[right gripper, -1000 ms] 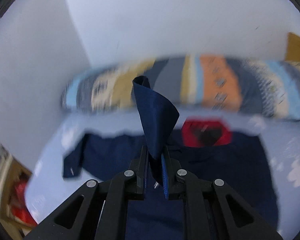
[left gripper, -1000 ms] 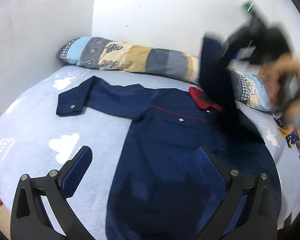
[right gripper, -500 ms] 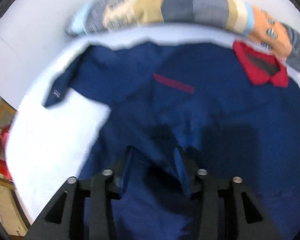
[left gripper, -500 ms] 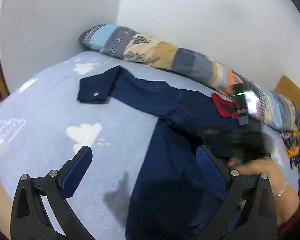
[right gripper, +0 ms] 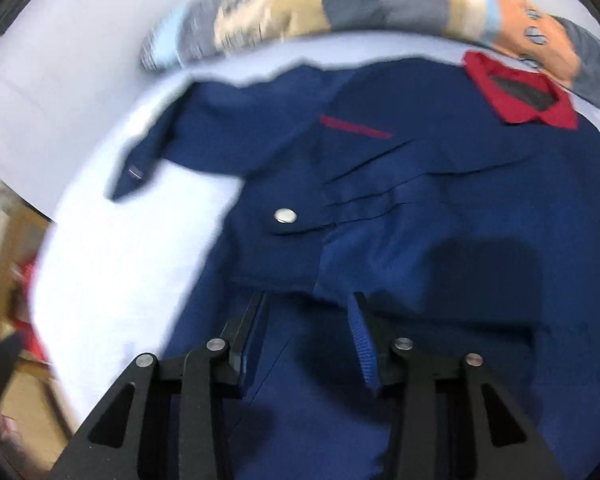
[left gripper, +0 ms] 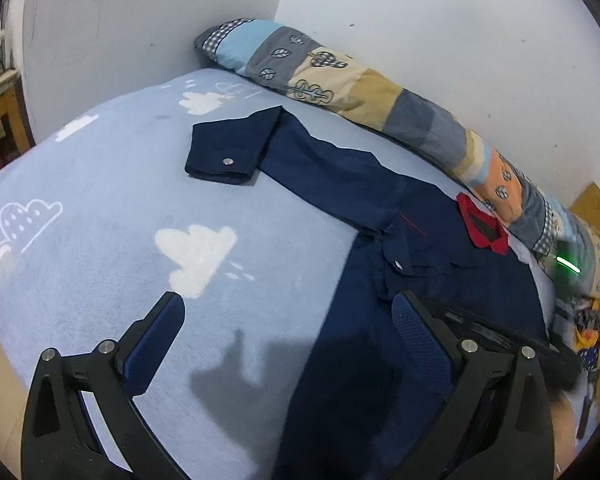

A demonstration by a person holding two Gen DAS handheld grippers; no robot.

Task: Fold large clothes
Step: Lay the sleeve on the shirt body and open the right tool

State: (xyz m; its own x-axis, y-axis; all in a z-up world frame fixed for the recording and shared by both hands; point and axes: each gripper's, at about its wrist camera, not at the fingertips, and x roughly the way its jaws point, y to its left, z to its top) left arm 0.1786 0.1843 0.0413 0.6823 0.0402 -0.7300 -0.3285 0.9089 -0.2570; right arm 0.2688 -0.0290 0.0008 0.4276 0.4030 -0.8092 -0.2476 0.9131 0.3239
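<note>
Your navy shirt (left gripper: pixel 380 320) lies flat on the light blue cloud-print sheet (left gripper: pixel 120 240). In the left wrist view its long axis runs from the red collar (left gripper: pixel 482 226) at the right edge, beside the patchwork bolster (left gripper: pixel 380 92), down to the hem at the bottom centre. 1 sleeve (left gripper: pixel 300 164) stretches toward the upper left of the frame, its cuff (left gripper: pixel 228 152) showing a silver snap. The other sleeve is folded across the chest, its snapped cuff (right gripper: pixel 288 220) at the centre of the right wrist view. The cloth is dark blue with a thin red trim line (right gripper: pixel 354 127) on the chest.

Your left gripper (left gripper: pixel 288 320) stands wide and released, empty above sheet and shirt. Your right gripper (right gripper: pixel 308 320) has just been closing but is still parted, released, low over the folded sleeve; that view is blurred.
</note>
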